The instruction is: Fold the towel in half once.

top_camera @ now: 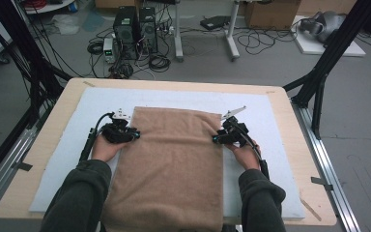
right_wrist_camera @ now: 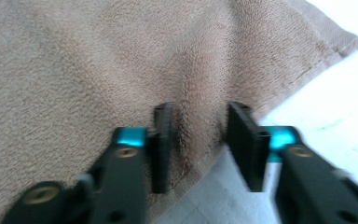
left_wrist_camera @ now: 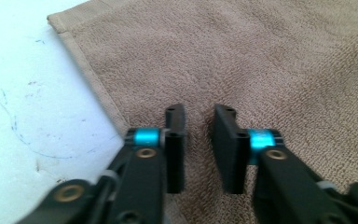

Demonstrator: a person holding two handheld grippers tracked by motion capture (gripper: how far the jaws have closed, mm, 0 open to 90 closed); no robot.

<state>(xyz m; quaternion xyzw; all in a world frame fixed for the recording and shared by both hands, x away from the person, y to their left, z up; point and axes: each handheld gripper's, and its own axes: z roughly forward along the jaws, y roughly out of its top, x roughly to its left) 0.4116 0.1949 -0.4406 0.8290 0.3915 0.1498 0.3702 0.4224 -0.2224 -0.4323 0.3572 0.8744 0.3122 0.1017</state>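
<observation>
A tan terry towel (top_camera: pixel 174 159) lies flat on a white foam mat (top_camera: pixel 270 125) and hangs over the table's near edge. My left gripper (top_camera: pixel 137 134) rests at the towel's left hem near the far corner. In the left gripper view the towel (left_wrist_camera: pixel 261 60) runs under my left gripper (left_wrist_camera: pixel 199 112), whose jaws stand apart just inside the hem. My right gripper (top_camera: pixel 215 138) sits at the right hem. In the right gripper view my right gripper (right_wrist_camera: pixel 201 109) is open, its jaws astride a raised fold of towel (right_wrist_camera: pixel 74 60) at the hem.
The mat covers most of a wooden table (top_camera: pixel 174 83). Black frame posts (top_camera: pixel 326 63) stand at the table's far corners. On the floor beyond are computer towers (top_camera: pixel 135 31), tangled cables and a cardboard box (top_camera: pixel 270 12).
</observation>
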